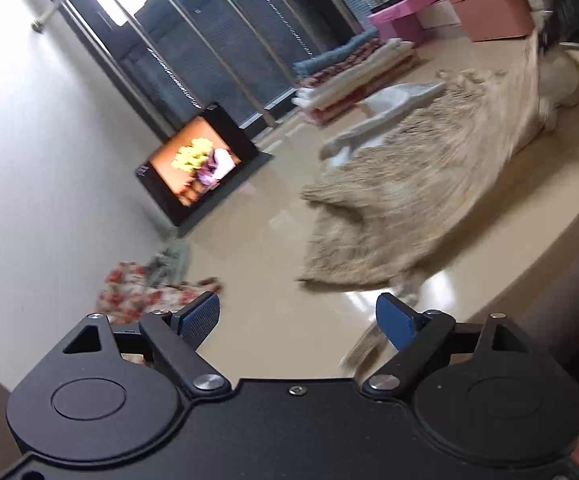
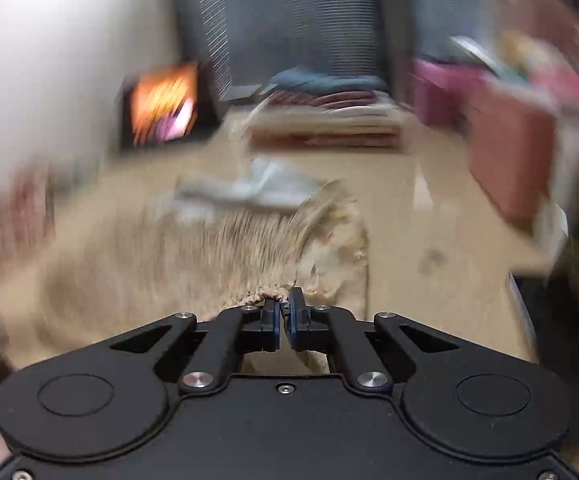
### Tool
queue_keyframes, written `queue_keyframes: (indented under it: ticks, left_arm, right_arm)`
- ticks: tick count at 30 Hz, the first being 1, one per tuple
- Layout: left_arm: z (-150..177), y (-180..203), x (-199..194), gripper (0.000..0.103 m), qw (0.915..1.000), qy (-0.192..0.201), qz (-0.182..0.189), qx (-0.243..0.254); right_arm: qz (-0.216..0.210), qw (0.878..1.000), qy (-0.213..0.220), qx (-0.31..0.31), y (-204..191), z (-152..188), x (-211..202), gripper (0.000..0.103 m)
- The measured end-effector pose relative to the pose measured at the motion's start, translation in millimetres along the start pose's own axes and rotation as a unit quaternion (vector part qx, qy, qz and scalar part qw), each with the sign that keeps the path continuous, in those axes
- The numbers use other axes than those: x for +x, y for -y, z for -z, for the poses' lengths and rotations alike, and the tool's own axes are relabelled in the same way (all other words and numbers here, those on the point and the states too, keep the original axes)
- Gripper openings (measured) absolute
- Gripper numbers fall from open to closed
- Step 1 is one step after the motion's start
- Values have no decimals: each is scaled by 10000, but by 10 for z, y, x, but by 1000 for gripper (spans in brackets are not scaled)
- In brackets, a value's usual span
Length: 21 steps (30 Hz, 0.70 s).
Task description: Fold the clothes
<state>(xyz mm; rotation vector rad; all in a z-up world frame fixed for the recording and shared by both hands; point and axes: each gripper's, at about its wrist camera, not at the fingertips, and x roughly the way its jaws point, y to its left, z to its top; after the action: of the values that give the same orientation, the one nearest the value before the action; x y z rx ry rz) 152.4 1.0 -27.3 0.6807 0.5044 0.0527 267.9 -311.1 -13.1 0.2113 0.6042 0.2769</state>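
A beige patterned garment hangs stretched above the shiny floor, blurred by motion, rising to the upper right. My left gripper is open and empty, low and in front of the garment's lower edge. A strip of the cloth hangs by its right finger. In the right wrist view my right gripper is shut on the bunched edge of the beige garment, which spreads away to the left. A white garment lies on the floor beyond; it also shows in the right wrist view.
A stack of folded cloths lies by the dark window blinds. A framed picture leans on the white wall. A floral cloth lies crumpled at the wall. Pink boxes stand at the back right.
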Motion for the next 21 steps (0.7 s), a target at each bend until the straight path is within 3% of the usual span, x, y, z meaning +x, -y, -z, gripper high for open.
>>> queue_keyframes:
  ticks: [4, 8, 13, 16, 21]
  left_arm:
    - [49, -66, 158, 85, 9999, -114, -54, -31]
    - [42, -62, 322, 83, 9995, -116, 275, -44]
    - [-33, -5, 451, 64, 9969, 188, 669, 354]
    - [-98, 29, 575, 58, 9923, 415, 887, 762]
    - [-182, 56, 706, 56, 9769, 797, 1289, 1509]
  right_arm:
    - [-258, 9947, 172, 976, 213, -49, -37, 4]
    - [-503, 9870, 239, 1506, 273, -75, -75, 4]
    - [-712, 9796, 377, 1842, 298, -152, -130, 4]
    - [-870, 9750, 472, 1990, 300, -211, -141, 4]
    - [-1090, 9720, 574, 2002, 241, -360, -125, 4]
